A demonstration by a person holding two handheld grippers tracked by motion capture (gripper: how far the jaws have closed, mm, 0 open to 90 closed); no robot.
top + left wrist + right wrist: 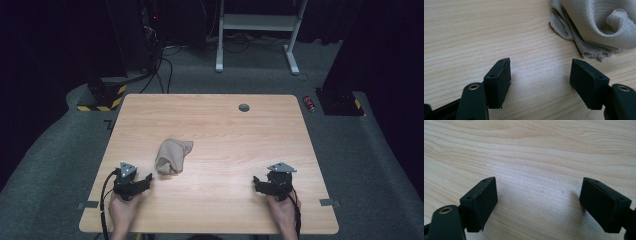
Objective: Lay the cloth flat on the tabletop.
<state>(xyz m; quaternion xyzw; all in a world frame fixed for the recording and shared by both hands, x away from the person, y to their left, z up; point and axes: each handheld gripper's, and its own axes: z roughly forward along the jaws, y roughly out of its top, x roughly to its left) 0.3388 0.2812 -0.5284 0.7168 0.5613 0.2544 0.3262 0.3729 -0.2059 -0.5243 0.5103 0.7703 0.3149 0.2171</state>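
A crumpled beige cloth (172, 156) lies on the wooden table (215, 125), left of its middle. My left gripper (145, 181) rests near the front left edge, just below and left of the cloth, jaws open with bare wood between them. In the left gripper view the cloth (596, 25) bunches at the upper right, a short way beyond the open left gripper (540, 72). My right gripper (256, 183) sits near the front right, far from the cloth. Its jaws stand wide open over bare wood in the right gripper view (539, 195).
A small round grommet hole (244, 107) sits near the table's far edge. Beyond the table are a white desk frame (257, 30), a black-and-yellow striped base (102, 100) and a red can (309, 103) on the grey carpet.
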